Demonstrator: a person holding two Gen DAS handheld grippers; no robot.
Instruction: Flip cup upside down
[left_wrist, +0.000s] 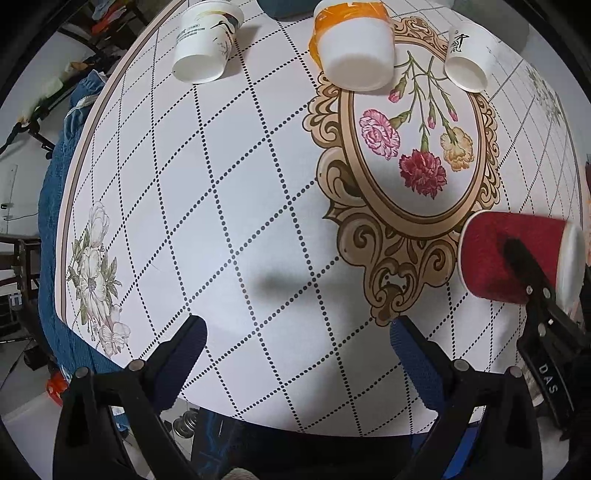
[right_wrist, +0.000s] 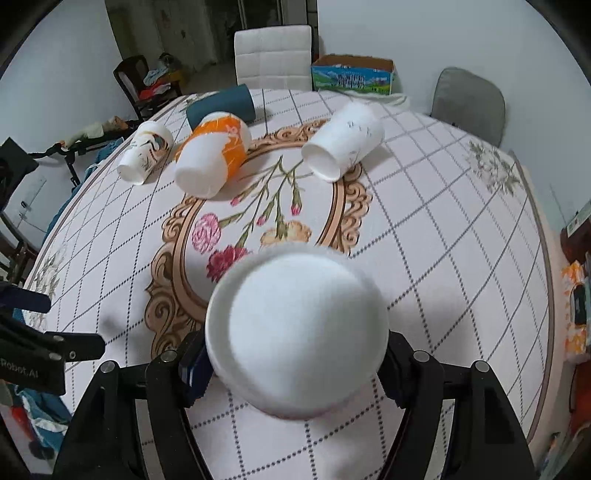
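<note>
My right gripper (right_wrist: 295, 363) is shut on a red paper cup (left_wrist: 509, 254) and holds it above the table. In the right wrist view its white bottom (right_wrist: 295, 332) faces the camera and hides the fingertips. In the left wrist view the cup lies sideways in that gripper at the right edge. My left gripper (left_wrist: 297, 339) is open and empty over the table's near edge. Three more cups lie on their sides at the far end: a white one with a crane print (right_wrist: 144, 157), an orange and white one (right_wrist: 212, 157) and a plain white one (right_wrist: 341, 146).
The round table (right_wrist: 443, 258) has a checked cloth with a flower medallion. A dark teal roll (right_wrist: 225, 105) lies behind the cups. A white chair (right_wrist: 273, 55), a grey chair (right_wrist: 469, 101) and a cardboard box (right_wrist: 352, 75) stand at the far side.
</note>
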